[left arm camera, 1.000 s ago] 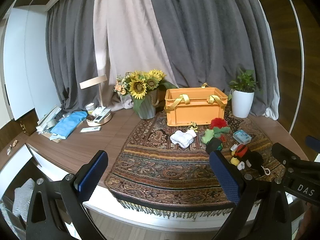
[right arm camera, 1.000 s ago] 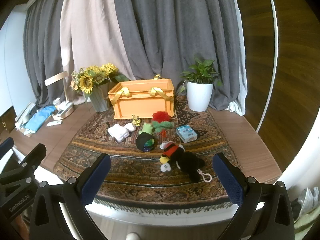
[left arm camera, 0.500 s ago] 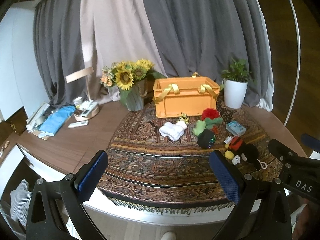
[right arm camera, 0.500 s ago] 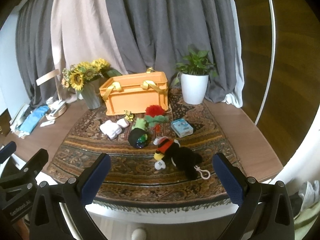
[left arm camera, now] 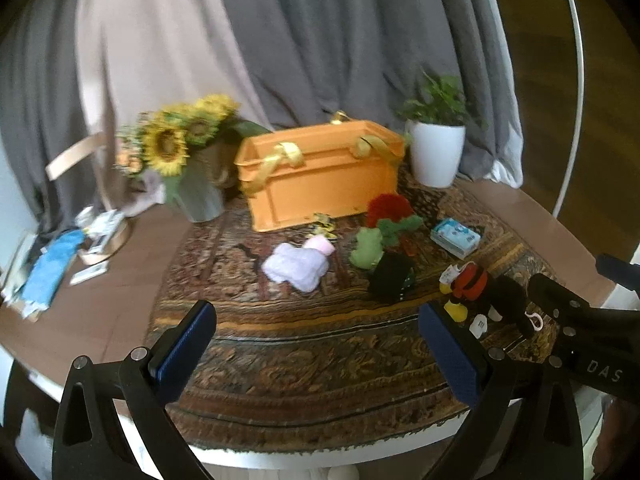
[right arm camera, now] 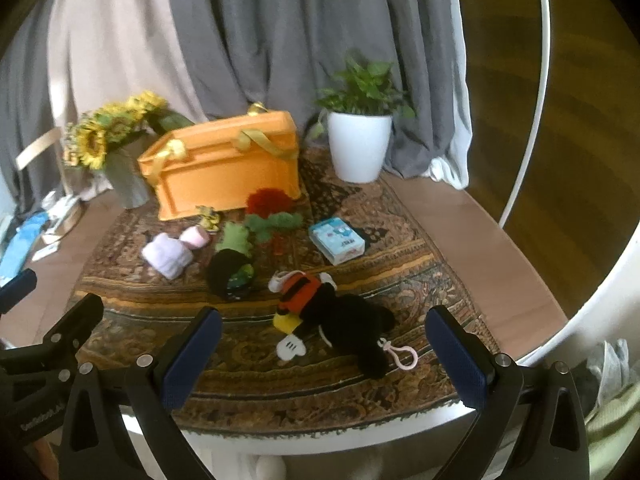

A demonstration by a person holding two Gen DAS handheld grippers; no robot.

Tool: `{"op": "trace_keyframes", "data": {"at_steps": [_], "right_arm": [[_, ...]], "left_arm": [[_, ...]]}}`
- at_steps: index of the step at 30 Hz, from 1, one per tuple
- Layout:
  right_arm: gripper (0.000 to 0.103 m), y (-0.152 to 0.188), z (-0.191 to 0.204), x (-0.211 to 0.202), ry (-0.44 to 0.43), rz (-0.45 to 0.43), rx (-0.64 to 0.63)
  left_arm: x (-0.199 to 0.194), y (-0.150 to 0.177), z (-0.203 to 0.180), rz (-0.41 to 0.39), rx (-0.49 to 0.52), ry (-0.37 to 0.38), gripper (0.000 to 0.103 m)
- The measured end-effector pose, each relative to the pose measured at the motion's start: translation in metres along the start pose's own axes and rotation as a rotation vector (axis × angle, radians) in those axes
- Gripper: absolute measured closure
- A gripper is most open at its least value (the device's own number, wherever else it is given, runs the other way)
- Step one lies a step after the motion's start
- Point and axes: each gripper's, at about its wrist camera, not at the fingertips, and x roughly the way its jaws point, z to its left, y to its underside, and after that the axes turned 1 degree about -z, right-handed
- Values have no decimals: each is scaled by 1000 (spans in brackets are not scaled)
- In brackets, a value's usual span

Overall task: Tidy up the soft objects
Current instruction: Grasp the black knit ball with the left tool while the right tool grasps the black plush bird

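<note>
Soft objects lie grouped on the patterned rug (right arm camera: pixel 400 288) in front of the orange crate (right arm camera: pixel 224 176). Black plush toy (right arm camera: pixel 340 328) with red-orange collar and pink clip lies nearest, on the rug's near right part. Dark round plush (right arm camera: pixel 232 274) sits just beyond it to the left, touching a green plush (right arm camera: pixel 236 238). Red pom-pom flower (right arm camera: pixel 268 202) with green leaves lies at the crate's foot. White folded cloth (right arm camera: pixel 168 256) and a small pink roll (right arm camera: pixel 194 237) lie left of the green plush. A blue-white tissue pack (right arm camera: pixel 338 240) rests to the right, apart from the toys.

Crate stands upright at the far side of the rug, yellow ribbon handles draped over its rim. Sunflower vase (left arm camera: pixel 192 184) to its left, white potted plant (right arm camera: pixel 358 148) to its right.

Right gripper (right arm camera: pixel 324 360): fingers spread wide, empty, above the near desk edge, black plush between them in view. Left gripper (left arm camera: pixel 316 356): fingers likewise spread, holding nothing, near the desk (left arm camera: pixel 100 312) front edge.
</note>
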Motion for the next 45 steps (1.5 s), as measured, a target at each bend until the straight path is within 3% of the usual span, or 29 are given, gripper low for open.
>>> {"op": "trace_keyframes", "data": {"at_steps": [10, 18, 30, 38, 45], "right_arm": [[1, 7, 5, 53, 132, 117, 38], [1, 14, 3, 83, 172, 192, 40], [5, 20, -19, 130, 107, 281, 24], [9, 14, -23, 148, 59, 282, -1], [21, 11, -22, 153, 9, 271, -27]], "left_arm": [[69, -4, -6, 70, 91, 131, 0], [99, -3, -16, 74, 115, 157, 0], [141, 1, -43, 145, 137, 133, 0], [160, -1, -52, 147, 142, 108, 3], [171, -3, -64, 154, 157, 127, 6]]}}
